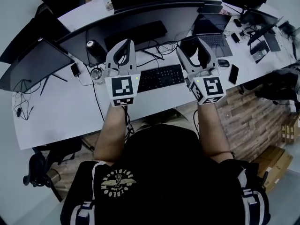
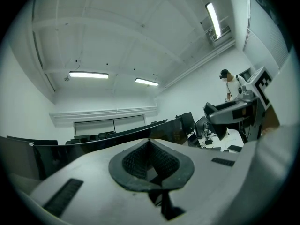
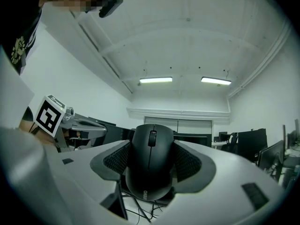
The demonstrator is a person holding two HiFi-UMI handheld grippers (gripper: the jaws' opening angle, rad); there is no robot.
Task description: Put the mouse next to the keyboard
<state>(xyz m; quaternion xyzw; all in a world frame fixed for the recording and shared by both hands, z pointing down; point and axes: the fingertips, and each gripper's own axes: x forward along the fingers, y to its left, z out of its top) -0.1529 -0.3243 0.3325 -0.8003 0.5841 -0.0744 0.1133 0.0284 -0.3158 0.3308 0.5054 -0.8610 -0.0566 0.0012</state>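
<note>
mouse gripped, set-down beside the keyboard comes next

my right gripper (image 3: 151, 162) is clamped on the black mouse (image 3: 149, 175), one pad on each flank, and holds it in the air above the desk (image 1: 56, 111). my left gripper (image 2: 151, 162) has its jaws pressed together with nothing between them, raised on the left. the keyboard (image 1: 159, 77) lies on the desk just beyond and between the two grippers. i judge this to be the carry: next i should tip the right gripper down, lower the mouse onto bare desk just right of the keyboard, then release.

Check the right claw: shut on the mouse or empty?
Shut on the mouse. The right gripper view shows the right claw with its pads pressed against both sides of the black mouse.
</note>
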